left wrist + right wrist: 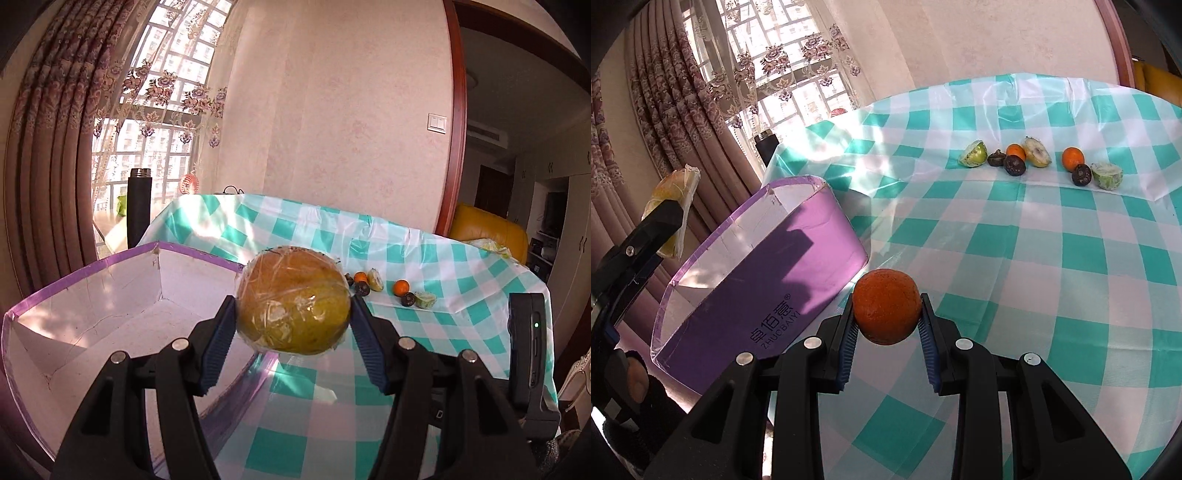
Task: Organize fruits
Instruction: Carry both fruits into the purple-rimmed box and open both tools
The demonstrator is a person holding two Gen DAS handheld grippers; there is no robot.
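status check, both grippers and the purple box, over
Left gripper shut on plastic-wrapped yellow-green fruit, at purple cardboard box rim. Right gripper shut on rough orange fruit, beside box. Nothing in the way.

Wrapped pomelo (293, 301) and orange (887, 312) held aloft.

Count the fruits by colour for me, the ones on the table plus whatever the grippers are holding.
Orange: 3, two on the table, one in the right gripper
Green halves: 3
Dark: 3
Yellow wrapped: 1, in the left gripper
Total: 10
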